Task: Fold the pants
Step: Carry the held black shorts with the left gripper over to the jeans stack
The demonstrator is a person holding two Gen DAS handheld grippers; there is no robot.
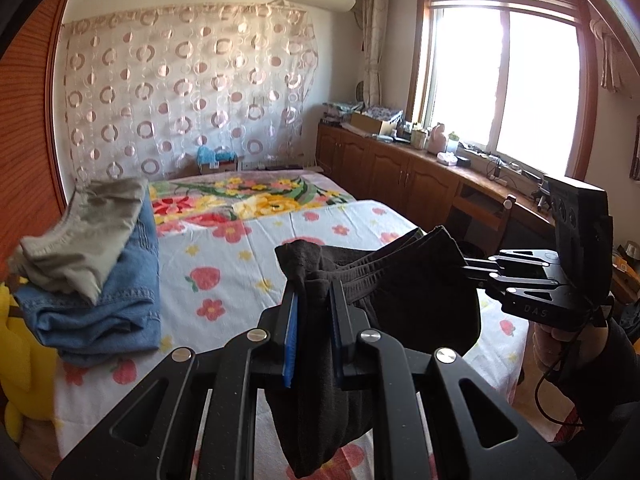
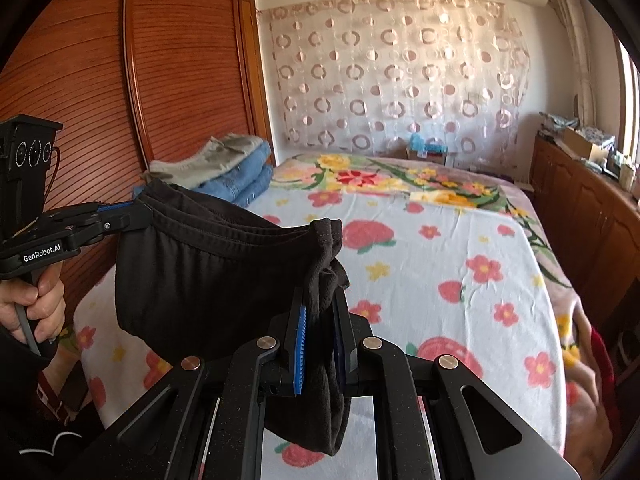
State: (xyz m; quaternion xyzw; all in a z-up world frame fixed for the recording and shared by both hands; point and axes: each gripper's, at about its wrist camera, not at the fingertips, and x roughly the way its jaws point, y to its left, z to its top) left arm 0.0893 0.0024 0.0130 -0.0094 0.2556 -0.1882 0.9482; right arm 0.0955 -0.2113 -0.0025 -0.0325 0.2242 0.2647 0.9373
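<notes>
Black pants (image 1: 416, 292) hang in the air above the bed, held by the waistband at both ends. My left gripper (image 1: 312, 300) is shut on one bunched end of the waistband, cloth hanging down between its blue pads. My right gripper (image 2: 322, 312) is shut on the other end. The pants (image 2: 200, 280) sag between the two grippers. The right gripper (image 1: 466, 266) shows in the left wrist view, and the left gripper (image 2: 138, 210) shows in the right wrist view.
A bed with a floral sheet (image 2: 440, 264) lies below. A stack of folded jeans (image 1: 108, 296) with a grey garment (image 1: 84, 236) on top sits at its left side by the wooden wardrobe (image 2: 120, 100). A wooden cabinet (image 1: 400, 172) runs under the window.
</notes>
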